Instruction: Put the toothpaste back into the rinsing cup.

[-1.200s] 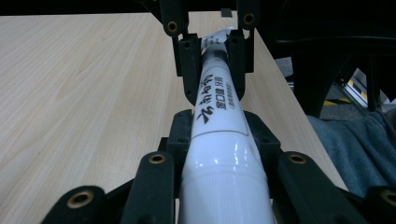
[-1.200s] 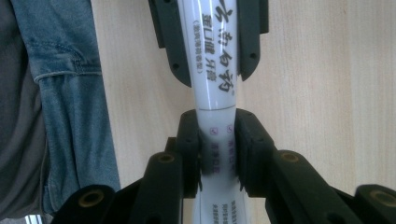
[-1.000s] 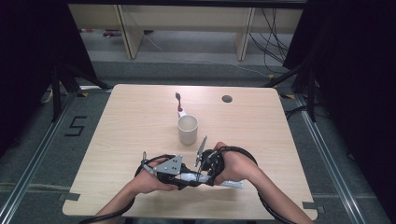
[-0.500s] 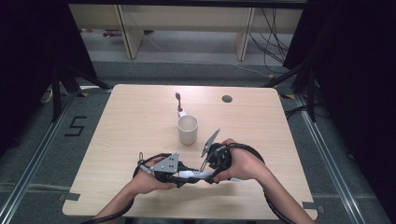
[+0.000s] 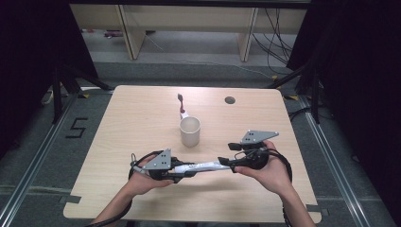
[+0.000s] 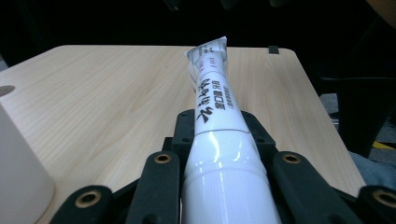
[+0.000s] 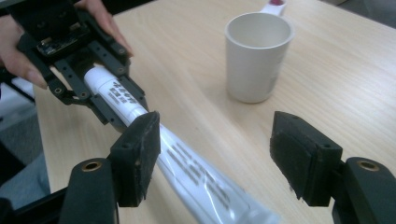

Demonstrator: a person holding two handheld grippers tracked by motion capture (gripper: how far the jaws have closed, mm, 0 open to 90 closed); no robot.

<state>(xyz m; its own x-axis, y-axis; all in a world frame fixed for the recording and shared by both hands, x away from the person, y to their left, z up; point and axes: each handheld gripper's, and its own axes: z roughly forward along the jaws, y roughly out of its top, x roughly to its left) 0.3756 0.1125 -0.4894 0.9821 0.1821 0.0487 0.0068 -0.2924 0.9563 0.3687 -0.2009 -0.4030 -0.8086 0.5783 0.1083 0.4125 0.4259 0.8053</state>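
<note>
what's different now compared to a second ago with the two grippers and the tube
The right gripper has just been opening, letting go of the toothpaste tube, and has slid rightward toward its tail end. The left gripper stays clamped on the cap end; the cup and toothbrush haven't moved.

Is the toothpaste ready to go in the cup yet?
Not yet. Done: the left gripper is clamped on the cap end of the toothpaste tube. In hand: the right gripper has just been opening, its pads off the tube's tail. Left: the cup looks empty, a toothbrush lying behind it.

Black grippers (image 5: 236, 153) with screwed jaws, grey three-cornered plates, black cables.
</note>
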